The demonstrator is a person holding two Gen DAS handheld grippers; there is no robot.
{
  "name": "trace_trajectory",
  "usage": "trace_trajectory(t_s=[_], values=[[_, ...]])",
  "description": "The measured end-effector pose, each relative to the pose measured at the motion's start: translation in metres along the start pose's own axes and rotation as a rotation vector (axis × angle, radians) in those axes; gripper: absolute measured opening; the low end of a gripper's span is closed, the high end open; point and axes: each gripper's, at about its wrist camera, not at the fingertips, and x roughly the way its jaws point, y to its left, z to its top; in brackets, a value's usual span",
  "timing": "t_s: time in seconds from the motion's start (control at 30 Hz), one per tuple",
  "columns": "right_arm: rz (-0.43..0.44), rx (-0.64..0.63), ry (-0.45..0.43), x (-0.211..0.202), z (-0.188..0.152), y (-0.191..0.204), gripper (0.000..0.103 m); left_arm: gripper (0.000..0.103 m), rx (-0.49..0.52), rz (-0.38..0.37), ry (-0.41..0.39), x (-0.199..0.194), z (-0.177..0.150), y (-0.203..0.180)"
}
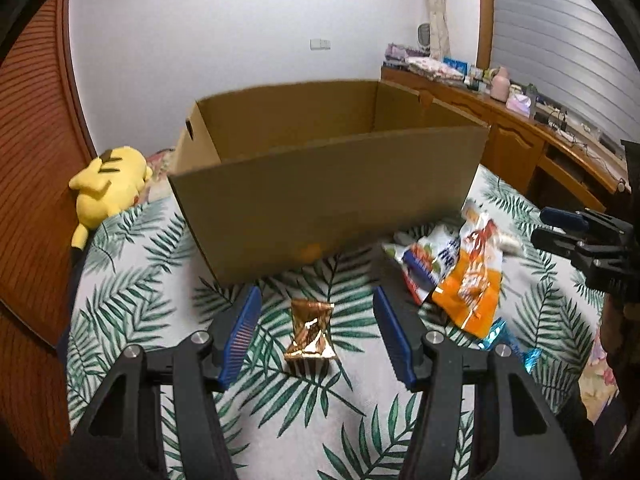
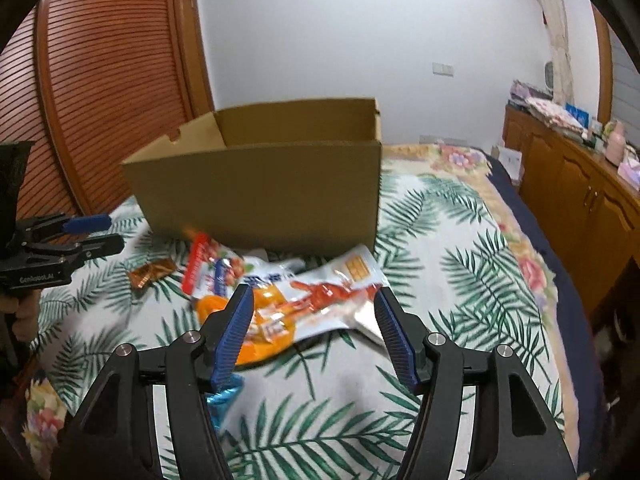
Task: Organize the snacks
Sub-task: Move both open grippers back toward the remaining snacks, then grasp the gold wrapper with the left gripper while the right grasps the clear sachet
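On the leaf-print bedspread, before the open cardboard box: my left gripper gapes empty, straddling a gold snack packet. My right gripper is likewise parted and empty above the orange snack bag and neighbouring packets.

box: brown cardboard, top open, sitting upright on the leaf-print bedspread
gold packet: small crinkled foil wrapper, lying alone in front of the box, well apart from the pile
orange-and-white pouch: flat, red figure print, lying on top of the pile near the box's front wall
red-and-blue bag: lying partly under the pouch, tilted
blue wrapper: shiny, peeking out at the pile's near edge
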Motion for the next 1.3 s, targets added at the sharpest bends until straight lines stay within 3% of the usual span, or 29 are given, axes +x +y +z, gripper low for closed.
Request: trace_trajectory(t_s=[0.43, 1.0, 1.3], values=[[0.02, 0.077, 0.052, 0.014, -0.026, -0.019, 0.064, 0.057, -0.001, 0.012, 0.087, 0.038, -0.013, 0.005], [0.015, 0.084, 0.057, 0.019, -0.036, -0.022, 0.064, 0.032, -0.042, -0.013, 0.124, 0.059, -0.022, 0.015], [0.014, 0.097, 0.06, 0.021, -0.037, -0.024, 0.064, 0.03, -0.058, -0.01, 0.119, 0.058, -0.023, 0.021]])
